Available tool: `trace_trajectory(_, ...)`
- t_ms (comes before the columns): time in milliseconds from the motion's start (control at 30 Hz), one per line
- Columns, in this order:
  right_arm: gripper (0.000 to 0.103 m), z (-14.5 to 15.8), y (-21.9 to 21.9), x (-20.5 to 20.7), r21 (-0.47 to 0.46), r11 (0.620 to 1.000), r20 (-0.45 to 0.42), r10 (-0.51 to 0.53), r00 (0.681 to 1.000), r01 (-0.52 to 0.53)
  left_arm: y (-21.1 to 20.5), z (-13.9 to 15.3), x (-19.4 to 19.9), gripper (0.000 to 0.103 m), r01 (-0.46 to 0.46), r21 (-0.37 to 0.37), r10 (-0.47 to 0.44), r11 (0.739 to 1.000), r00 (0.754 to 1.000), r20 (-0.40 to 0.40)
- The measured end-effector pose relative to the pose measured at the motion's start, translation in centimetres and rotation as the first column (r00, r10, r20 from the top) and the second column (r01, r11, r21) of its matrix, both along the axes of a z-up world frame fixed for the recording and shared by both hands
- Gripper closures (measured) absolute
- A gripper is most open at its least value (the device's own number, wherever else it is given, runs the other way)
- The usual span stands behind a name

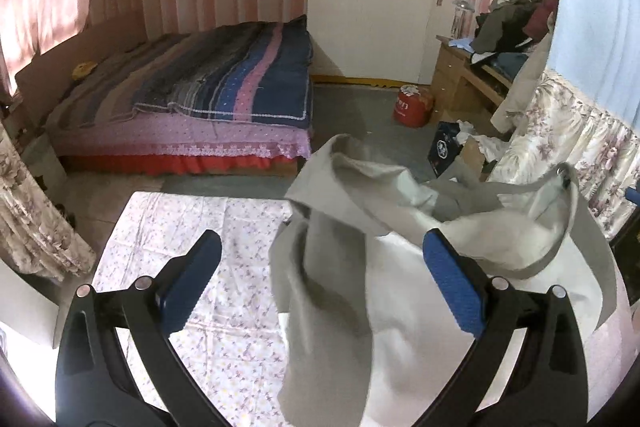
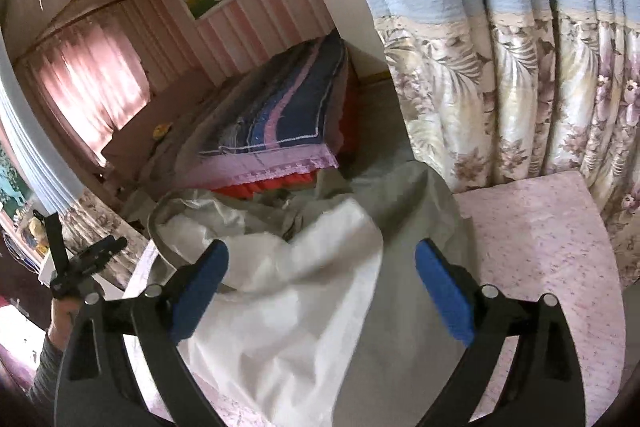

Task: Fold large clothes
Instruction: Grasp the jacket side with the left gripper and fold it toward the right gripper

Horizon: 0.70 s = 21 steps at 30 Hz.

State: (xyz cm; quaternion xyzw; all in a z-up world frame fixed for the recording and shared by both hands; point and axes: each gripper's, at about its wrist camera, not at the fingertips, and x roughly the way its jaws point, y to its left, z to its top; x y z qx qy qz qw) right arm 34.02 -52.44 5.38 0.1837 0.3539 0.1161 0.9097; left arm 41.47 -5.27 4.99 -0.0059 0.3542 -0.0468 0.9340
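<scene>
A large grey and white garment (image 1: 360,267) lies crumpled on a table covered with a floral cloth (image 1: 208,267). My left gripper (image 1: 320,283) is open, its blue pads (image 1: 456,287) wide apart above the garment's left part, holding nothing. In the right wrist view the same garment (image 2: 304,291) lies bunched under my right gripper (image 2: 320,287), which is open with blue pads (image 2: 444,291) spread over the white lining. The left gripper (image 2: 88,259) also shows at the left of that view, held in a hand.
A bed (image 1: 200,99) with a striped blue and pink blanket stands beyond the table. A floral curtain (image 2: 520,99) hangs at the right. A wooden desk piled with clothes (image 1: 508,39), a red container (image 1: 412,105) and a dark box (image 1: 444,147) are on the floor side.
</scene>
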Motion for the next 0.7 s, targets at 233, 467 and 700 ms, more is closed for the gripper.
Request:
trace_trajectory(233,0.007,-5.1,-0.6,-2.5,-0.223,0.974,-0.063,-0.06,0.996,0.044,2.5,-4.9,-1.9,0.003,-0.035,0.078,0.038,0.996,0.998,-0.048)
trace_trajectory(467,0.007,-13.0,-1.4,-5.0,-0.119,0.992,-0.142,-0.049,0.989,0.032,4.1,-11.8,-4.2,0.003,-0.026,-0.035,0.021,0.999,0.991,-0.133)
trace_trajectory(700,0.007,-14.7,0.3,-6.4,-0.099,0.994,-0.08,-0.064,0.995,0.056,4.0,-13.4,-4.9,0.004,-0.03,-0.081,0.022,0.996,0.995,-0.099)
